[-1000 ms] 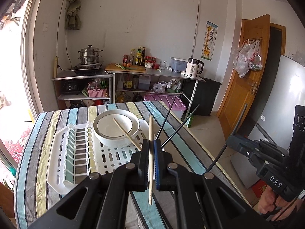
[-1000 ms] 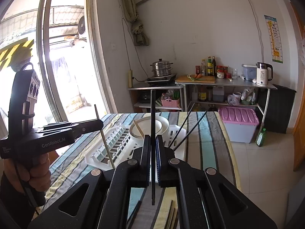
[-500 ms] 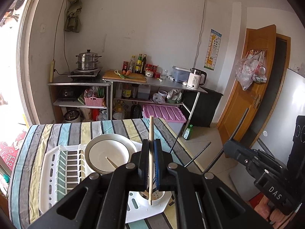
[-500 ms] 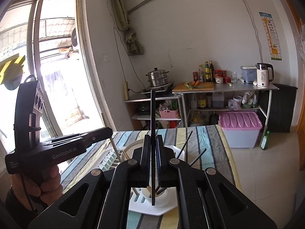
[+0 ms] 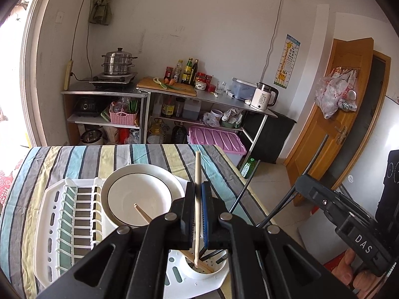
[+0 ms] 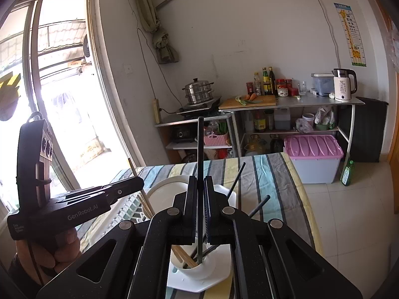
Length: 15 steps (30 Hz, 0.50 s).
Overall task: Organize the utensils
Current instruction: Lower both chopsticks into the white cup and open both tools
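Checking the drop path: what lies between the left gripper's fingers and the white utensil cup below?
Only the wooden chopstick that the left gripper holds; its tip reaches into the white utensil cup, as the left wrist view shows.

A dish rack (image 5: 67,226) sat on the table (image 5: 49,164), a plate (image 5: 139,196) on its right part and a utensil cup (image 6: 197,264) at its near right corner. Chopsticks (image 6: 235,182) stood in the cup. Behind the table, shelves (image 5: 104,94) against the wall held a steamer pot (image 5: 117,61), with a kettle (image 5: 263,96) farther right.
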Each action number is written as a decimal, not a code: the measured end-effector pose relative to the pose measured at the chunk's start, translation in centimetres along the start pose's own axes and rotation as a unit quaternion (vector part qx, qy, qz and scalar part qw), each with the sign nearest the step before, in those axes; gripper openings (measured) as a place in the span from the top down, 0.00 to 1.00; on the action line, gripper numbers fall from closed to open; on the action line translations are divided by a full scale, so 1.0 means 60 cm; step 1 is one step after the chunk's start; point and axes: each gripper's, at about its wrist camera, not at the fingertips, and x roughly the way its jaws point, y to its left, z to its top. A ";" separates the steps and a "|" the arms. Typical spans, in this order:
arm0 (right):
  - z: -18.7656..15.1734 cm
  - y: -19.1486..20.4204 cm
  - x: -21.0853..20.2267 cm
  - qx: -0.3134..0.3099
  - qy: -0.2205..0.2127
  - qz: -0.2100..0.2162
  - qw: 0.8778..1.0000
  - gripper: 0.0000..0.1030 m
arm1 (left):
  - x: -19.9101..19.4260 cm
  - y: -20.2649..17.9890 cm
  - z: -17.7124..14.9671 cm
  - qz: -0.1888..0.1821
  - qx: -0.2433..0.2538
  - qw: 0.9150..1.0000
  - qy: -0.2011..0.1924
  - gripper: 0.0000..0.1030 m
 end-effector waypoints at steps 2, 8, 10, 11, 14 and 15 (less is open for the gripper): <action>-0.010 -0.006 0.011 0.005 0.010 -0.002 1.000 0.95 | 0.010 0.006 -0.010 0.003 -0.003 1.000 0.007 0.95; -0.032 -0.023 0.038 0.012 0.033 -0.010 0.999 0.95 | 0.040 0.024 -0.039 0.012 -0.015 0.999 0.030 0.95; -0.037 -0.027 0.043 0.013 0.036 -0.013 0.999 0.95 | 0.046 0.027 -0.044 0.016 -0.018 0.999 0.034 0.95; -0.037 -0.029 0.044 0.012 0.036 -0.016 0.999 0.95 | 0.048 0.030 -0.048 0.017 -0.018 0.999 0.035 0.95; -0.036 -0.034 0.046 0.013 0.038 -0.019 0.999 0.95 | 0.048 0.032 -0.050 0.020 -0.019 0.999 0.034 0.95; -0.035 -0.033 0.047 0.013 0.039 -0.020 0.999 0.95 | 0.050 0.033 -0.050 0.022 -0.018 0.999 0.034 0.94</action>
